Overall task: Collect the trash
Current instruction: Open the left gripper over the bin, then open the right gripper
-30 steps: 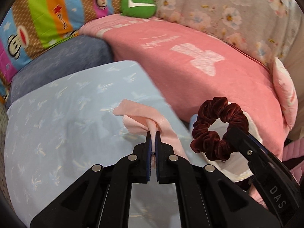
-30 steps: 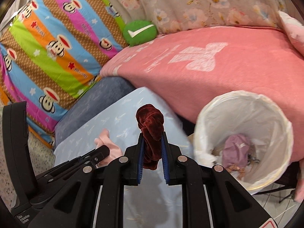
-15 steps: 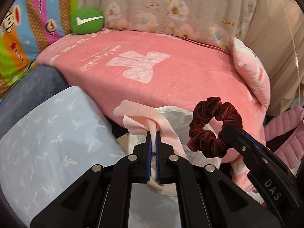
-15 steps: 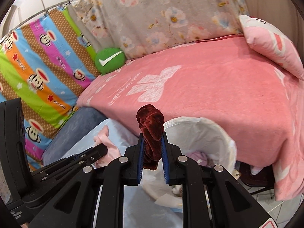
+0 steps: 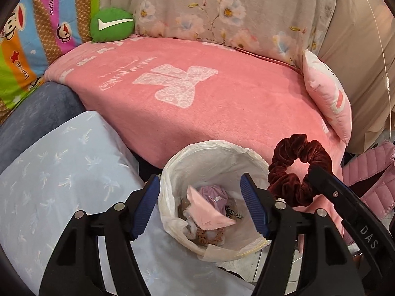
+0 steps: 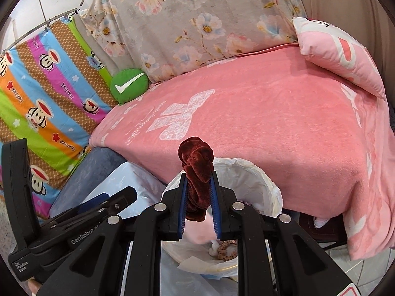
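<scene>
The left gripper (image 5: pixel 200 206) hangs over the round waste bin lined with a thin white plastic bag (image 5: pixel 172 172), its blue ribbed jaws spread wide with nothing between them; a flat scrap of pale pink cloth (image 5: pixel 207 212) lies inside the bin on top of a mauve crumpled item (image 5: pixel 217 193) and a tan frilly scrunchie (image 5: pixel 209 236). The right gripper (image 6: pixel 198 203) is closed on a dark red velvet scrunchie (image 6: pixel 196 170), pinching one side of the ring so the rest bunches above the jaws; from the left wrist view it hangs just beside the bin's right rim, in front of the pink fleece blanket (image 5: pixel 222 103) covering the bed. The scrunchie looks very light, soft and springy, so a firm pinch across the gathered band, as here, should hold it, and it should drop freely once the jaws part, though velvet may cling to the ribbed pads. It probably needs carrying a little further over the opening first, since the liner's rim is floppy and could catch it
</scene>
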